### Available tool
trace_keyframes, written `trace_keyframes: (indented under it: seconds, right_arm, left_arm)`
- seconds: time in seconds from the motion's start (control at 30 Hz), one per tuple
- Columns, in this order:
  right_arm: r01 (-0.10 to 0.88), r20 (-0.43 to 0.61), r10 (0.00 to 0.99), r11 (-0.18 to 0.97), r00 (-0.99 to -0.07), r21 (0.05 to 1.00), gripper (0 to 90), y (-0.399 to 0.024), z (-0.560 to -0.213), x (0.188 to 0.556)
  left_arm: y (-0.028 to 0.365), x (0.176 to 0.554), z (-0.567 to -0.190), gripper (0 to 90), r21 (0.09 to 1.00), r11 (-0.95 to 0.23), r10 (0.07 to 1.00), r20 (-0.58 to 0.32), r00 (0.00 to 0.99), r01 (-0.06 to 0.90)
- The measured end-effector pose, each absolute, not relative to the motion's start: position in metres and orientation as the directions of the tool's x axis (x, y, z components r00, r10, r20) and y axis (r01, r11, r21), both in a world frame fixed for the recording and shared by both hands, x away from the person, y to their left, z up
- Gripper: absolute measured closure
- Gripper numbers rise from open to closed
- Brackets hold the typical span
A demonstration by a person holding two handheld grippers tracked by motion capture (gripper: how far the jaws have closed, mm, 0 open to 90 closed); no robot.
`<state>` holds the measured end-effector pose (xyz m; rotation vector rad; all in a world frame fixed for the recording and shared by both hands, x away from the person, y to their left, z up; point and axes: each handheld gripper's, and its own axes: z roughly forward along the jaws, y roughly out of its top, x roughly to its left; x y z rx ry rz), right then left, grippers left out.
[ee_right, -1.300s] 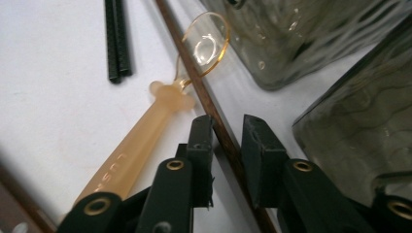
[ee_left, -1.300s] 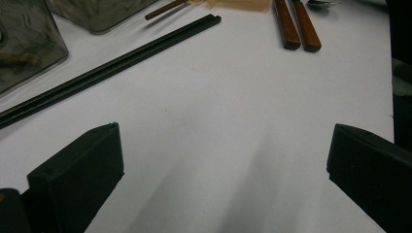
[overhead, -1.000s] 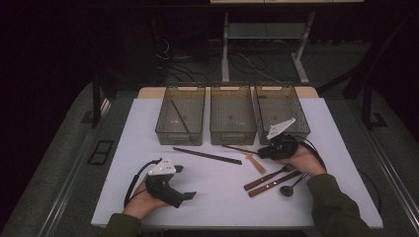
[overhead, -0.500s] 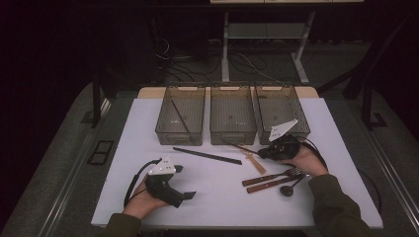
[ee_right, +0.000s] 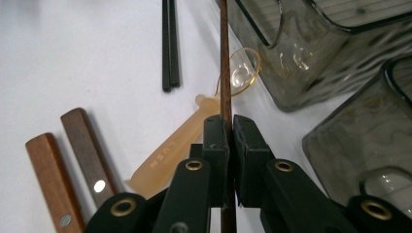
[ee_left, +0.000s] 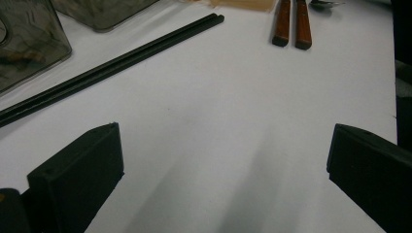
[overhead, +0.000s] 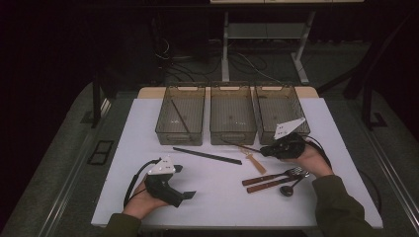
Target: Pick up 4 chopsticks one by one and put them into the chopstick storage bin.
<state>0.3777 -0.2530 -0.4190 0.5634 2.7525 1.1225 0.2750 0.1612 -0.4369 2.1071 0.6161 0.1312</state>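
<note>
Cutlery sort looks barely started, my read: one stick in the left bin (overhead: 180,114), other two bins look empty. Right gripper (ee_right: 227,127) clamped on a brown chopstick (ee_right: 224,58), near the middle bin. Left gripper (ee_left: 221,160) wide open, holding nothing. Black chopsticks (overhead: 207,155), fork (overhead: 272,177), spoon (overhead: 291,186) on the table (overhead: 222,197).

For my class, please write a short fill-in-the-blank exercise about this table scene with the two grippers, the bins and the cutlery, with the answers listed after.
1. The right gripper is shut on a thin brown ____.
2. The left gripper rests over bare table with its jaws ____.
3. At the far side of the table stand ____ clear bins in a row.
4. The pair of black chopsticks lies ____ the bins, on the table.

Answers: stick; open; three; outside
</note>
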Motion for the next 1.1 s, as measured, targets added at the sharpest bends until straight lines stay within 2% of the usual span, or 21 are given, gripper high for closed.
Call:
trace_keyframes:
  seconds: [0.23, 0.5, 0.77, 1.1]
  right_arm:
    - [0.28, 0.02, 0.369, 0.667, -0.929, 0.69, 85.0, -0.258, -0.416, 0.371]
    - [0.327, 0.075, 0.401, 0.612, -0.913, 0.72, 85.0, -0.256, -0.408, 0.364]
    - [0.329, 0.1, 0.398, 0.564, -0.912, 0.757, 85.0, -0.253, -0.398, 0.359]
    - [0.372, 0.132, 0.438, 0.523, -0.889, 0.767, 85.0, -0.243, -0.392, 0.357]
  left_arm:
    - [0.161, 0.275, -0.437, 0.0, 0.804, -0.459, 0.476, -0.137, 0.869, 0.378]
    - [0.161, 0.275, -0.436, 0.0, 0.805, -0.457, 0.474, -0.138, 0.869, 0.377]
    - [0.162, 0.275, -0.436, 0.0, 0.808, -0.457, 0.472, -0.135, 0.871, 0.373]
    - [0.163, 0.275, -0.436, 0.0, 0.808, -0.457, 0.471, -0.134, 0.872, 0.371]
